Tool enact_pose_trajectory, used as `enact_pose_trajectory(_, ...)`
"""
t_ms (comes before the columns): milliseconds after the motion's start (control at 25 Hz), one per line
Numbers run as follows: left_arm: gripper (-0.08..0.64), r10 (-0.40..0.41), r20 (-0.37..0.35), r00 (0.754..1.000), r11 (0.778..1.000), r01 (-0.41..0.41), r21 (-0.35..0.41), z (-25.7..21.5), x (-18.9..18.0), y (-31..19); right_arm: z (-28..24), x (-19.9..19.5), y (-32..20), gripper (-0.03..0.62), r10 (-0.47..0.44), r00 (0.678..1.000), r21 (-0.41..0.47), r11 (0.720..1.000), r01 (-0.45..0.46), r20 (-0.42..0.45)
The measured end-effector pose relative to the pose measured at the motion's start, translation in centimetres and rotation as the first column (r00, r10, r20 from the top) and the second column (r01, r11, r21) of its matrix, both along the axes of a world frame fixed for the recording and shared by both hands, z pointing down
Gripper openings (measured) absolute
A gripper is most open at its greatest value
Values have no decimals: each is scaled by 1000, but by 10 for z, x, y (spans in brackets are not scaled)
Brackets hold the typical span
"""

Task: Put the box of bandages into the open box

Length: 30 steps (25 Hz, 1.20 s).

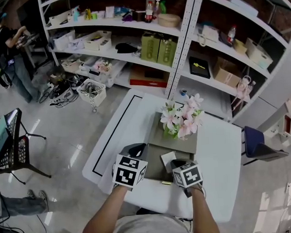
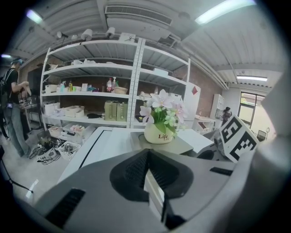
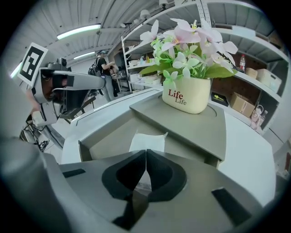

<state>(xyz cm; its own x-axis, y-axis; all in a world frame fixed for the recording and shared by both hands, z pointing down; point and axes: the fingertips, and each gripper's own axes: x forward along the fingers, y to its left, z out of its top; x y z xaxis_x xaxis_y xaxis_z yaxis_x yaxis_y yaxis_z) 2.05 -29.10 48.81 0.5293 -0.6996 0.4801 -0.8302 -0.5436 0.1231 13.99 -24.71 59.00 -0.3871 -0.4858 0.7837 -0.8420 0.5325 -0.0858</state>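
Inside the open box, the bandage box runs lengthwise toward the flowerpot

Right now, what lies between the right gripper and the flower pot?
The box of bandages, lying in the open box; the right gripper view shows it.

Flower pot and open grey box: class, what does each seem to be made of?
Flower pot: likely glazed ceramic, being cream and smooth with a soft sheen and printed lettering. Open box: probably rigid card or board, with flat matte grey panels and crisp straight edges, though plastic cannot be ruled out.
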Motion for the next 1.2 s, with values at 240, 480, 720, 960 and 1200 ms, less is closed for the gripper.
enact_pose_trajectory(240, 3, 7, 6, 1000, 1000, -7, -7, 1, 1, -1, 0, 2, -2, 29, 15, 1000, 1, 1000, -15, 1)
enact_pose_trajectory(480, 3, 29, 14, 999, 1000, -29, -8, 1, 2, 4, -11, 7, -3, 32, 51, 999, 34, 998, -51, 9)
enact_pose_trajectory(720, 3, 61, 7, 998, 998, -61, 6, -5, 5, 7, -34, 12, 0, 31, 110, 993, 90, 989, -114, 43)
enact_pose_trajectory(960, 3, 109, 4, 994, 994, -109, 21, -12, 12, 16, -60, 17, 11, 30, 160, 985, 149, 974, -169, 71)
enact_pose_trajectory(1200, 3, 152, 4, 988, 988, -152, 38, -21, 17, 31, -92, 19, 28, 26, 203, 974, 216, 951, -221, 105)
